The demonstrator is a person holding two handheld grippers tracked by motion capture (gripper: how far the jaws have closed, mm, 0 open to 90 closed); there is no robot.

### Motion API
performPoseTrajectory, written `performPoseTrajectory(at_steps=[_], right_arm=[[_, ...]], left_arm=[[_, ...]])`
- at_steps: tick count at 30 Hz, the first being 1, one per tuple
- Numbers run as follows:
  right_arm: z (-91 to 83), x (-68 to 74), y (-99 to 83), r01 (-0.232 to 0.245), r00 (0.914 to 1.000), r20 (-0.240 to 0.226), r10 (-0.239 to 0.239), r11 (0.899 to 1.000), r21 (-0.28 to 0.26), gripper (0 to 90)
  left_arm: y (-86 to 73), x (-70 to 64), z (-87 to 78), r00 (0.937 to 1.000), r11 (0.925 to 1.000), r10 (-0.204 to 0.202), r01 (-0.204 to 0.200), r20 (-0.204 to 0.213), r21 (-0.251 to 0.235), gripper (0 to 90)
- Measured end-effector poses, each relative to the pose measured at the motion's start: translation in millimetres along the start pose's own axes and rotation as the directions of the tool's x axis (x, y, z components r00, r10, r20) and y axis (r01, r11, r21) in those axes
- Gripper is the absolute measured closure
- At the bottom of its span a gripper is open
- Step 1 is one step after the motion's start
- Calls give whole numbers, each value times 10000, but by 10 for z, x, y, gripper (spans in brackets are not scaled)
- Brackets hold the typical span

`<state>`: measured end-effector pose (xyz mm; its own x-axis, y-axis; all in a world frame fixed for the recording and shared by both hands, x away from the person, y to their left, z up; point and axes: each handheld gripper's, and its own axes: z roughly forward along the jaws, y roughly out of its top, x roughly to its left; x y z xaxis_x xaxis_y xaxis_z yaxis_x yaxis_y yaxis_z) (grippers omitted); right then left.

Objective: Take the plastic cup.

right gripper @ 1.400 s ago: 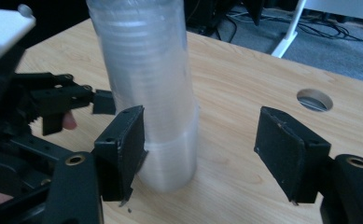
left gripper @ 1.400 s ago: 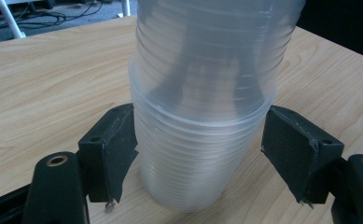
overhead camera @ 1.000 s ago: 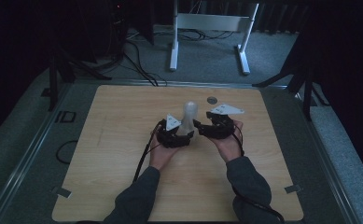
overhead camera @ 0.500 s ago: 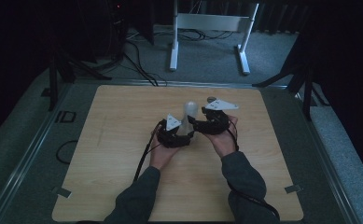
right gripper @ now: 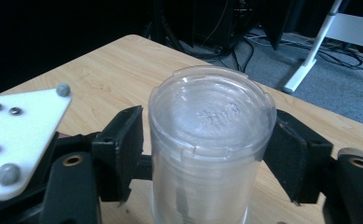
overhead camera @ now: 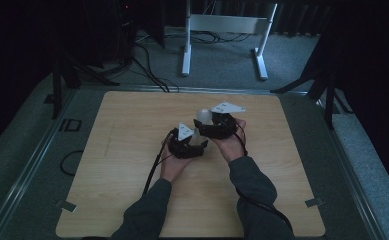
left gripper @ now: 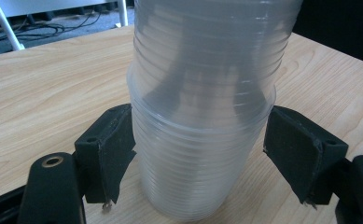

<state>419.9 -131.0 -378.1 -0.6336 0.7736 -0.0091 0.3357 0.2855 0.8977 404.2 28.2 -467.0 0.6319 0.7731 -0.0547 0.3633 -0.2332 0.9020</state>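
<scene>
A stack of clear plastic cups (left gripper: 202, 107) stands near the middle of the high view, a little above and right of centre on the wooden table (overhead camera: 132, 165). In the left gripper view the stack rises through the centre of the frame: a lower ribbed cup sits base-down on the wood, and another ribbed cup is nested into it, leaving a stepped rim line across the middle of the picture. In the right gripper view the top of the stack (right gripper: 209, 144) shows as a flat round end with faint raised lettering, filling the centre and lower part of the frame.

The left gripper (left gripper: 202, 158) has its jaws on either side of the lower cup. The left pad touches or nearly touches the cup wall; the right pad stands a little off it, so the jaws are fairly wide and not clamped. The right gripper (right gripper: 207, 154) brackets the upper part of the stack with its jaws wide; whether the pads touch the plastic cannot be told.

In the high view the left gripper (overhead camera: 187, 142) sits just below and left of the stack (overhead camera: 202, 117), the right gripper (overhead camera: 221, 125) just right of it, both hands close together. A white stand (overhead camera: 224, 30) is on the floor at the top of that frame.
</scene>
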Motion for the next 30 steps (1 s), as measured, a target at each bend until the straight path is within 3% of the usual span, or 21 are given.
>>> performPoseTrajectory(at_steps=[7,23,30], right_arm=[[-6,-11,-4,-121,9999,34,121,9999,-95,380],[-7,-6,4,-243,9995,-192,241,9997,-59,383],[-5,-6,14,-210,9995,-255,209,9998,-56,382]], left_arm=[[2,-1,34,10000,10000,19,-19,-17,-11,228],[21,2,69,9998,9996,-166,164,-83,-212,199],[19,-2,67,9997,9998,-18,13,-243,-195,206]])
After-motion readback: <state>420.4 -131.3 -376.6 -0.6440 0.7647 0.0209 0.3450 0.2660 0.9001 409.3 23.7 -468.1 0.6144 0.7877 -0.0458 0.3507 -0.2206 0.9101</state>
